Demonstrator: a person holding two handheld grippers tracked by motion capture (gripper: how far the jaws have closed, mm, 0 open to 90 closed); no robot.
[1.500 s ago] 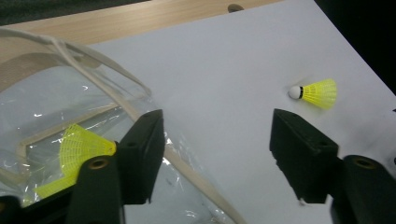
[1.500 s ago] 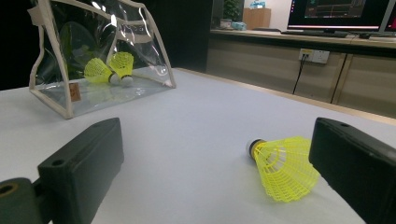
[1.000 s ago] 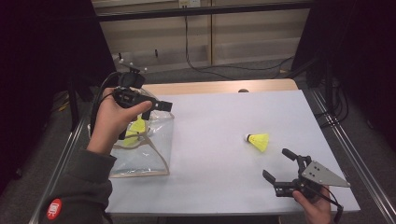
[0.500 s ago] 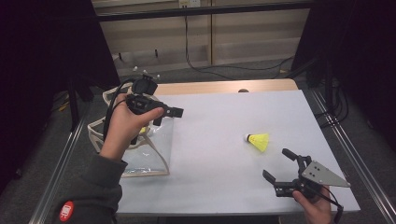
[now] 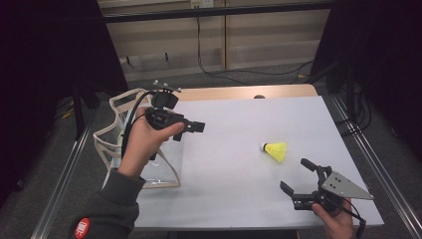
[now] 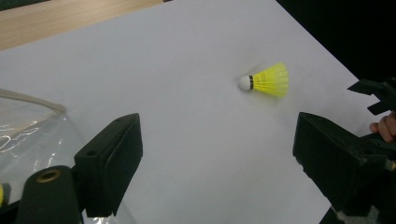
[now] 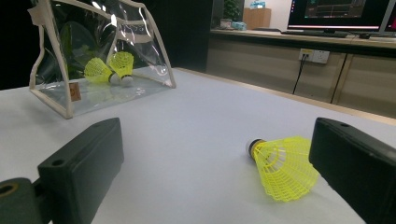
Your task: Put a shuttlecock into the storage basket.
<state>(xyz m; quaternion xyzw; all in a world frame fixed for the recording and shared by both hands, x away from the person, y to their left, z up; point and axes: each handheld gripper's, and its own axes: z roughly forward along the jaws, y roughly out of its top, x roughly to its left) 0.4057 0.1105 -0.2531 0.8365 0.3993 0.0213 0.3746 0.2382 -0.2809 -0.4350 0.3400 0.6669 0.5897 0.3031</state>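
- Moving away from the clear pouch [image 5: 149,164], my left claw [image 5: 191,130] is now swinging out over the white table [image 5: 234,149], jaws spread wide with nothing between them.
- I am judging that the pouch drop-off is finished and I am turning toward the last loose yellow shuttlecock [image 5: 275,151].
- That shuttlecock is lying on its side on the table, well apart from the pouch and near my right claw [image 5: 301,178].
- My right claw is resting low at the near right edge, jaws parted and empty, pointing at the shuttlecock.
- My right gripper view is showing 2 shuttlecocks [image 7: 108,69] already sitting inside the pouch; from the high view my left hand [image 5: 142,147] is covering them.
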